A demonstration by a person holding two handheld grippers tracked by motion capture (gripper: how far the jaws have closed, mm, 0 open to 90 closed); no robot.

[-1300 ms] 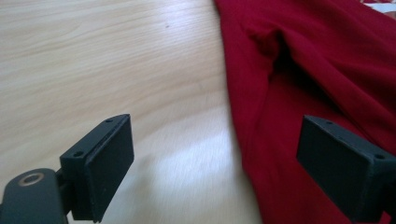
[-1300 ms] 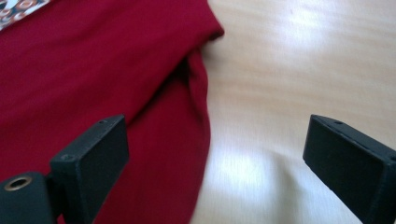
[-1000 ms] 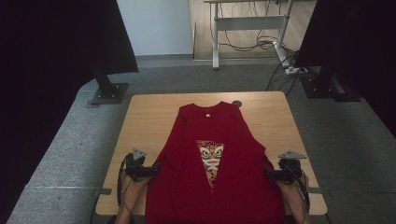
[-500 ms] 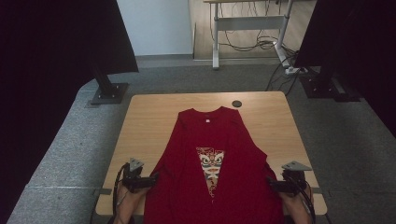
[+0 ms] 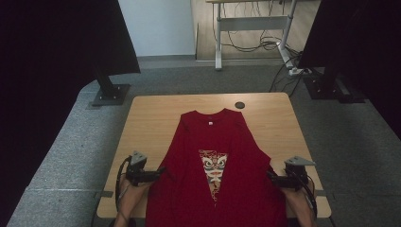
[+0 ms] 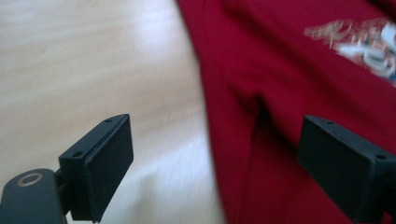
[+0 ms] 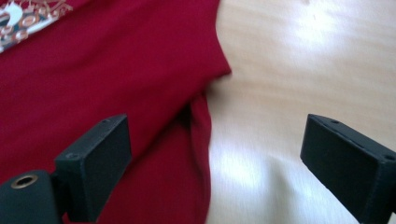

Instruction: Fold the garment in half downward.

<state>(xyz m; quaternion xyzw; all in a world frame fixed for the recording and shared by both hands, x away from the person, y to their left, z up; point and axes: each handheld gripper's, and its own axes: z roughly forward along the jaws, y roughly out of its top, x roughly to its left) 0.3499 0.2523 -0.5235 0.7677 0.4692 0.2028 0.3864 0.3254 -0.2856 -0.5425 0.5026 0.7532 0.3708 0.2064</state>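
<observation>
Red sleeveless cotton shirt (image 5: pixel 215 170) flat on pale wooden bench (image 5: pixel 151 118), hem overhanging near edge. Left tool (image 5: pixel 158 173) and right tool (image 5: pixel 270 177), jaws apart, flank armholes. Likely spreading step; next, pinch side seams.

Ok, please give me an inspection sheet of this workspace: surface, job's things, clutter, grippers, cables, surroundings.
Surface: wooden table, bare around the garment.
Job's things: red sleeveless shirt lying flat, collar at the far side, printed mask design facing up, hem over the near edge.
Clutter: small dark round disc near the far edge.
Grippers: left gripper open at the shirt's left edge; right gripper open at its right edge.
Cables: one trails from each gripper; more on the floor under the far desk.
Surroundings: grey carpet, black panels on stands.
</observation>
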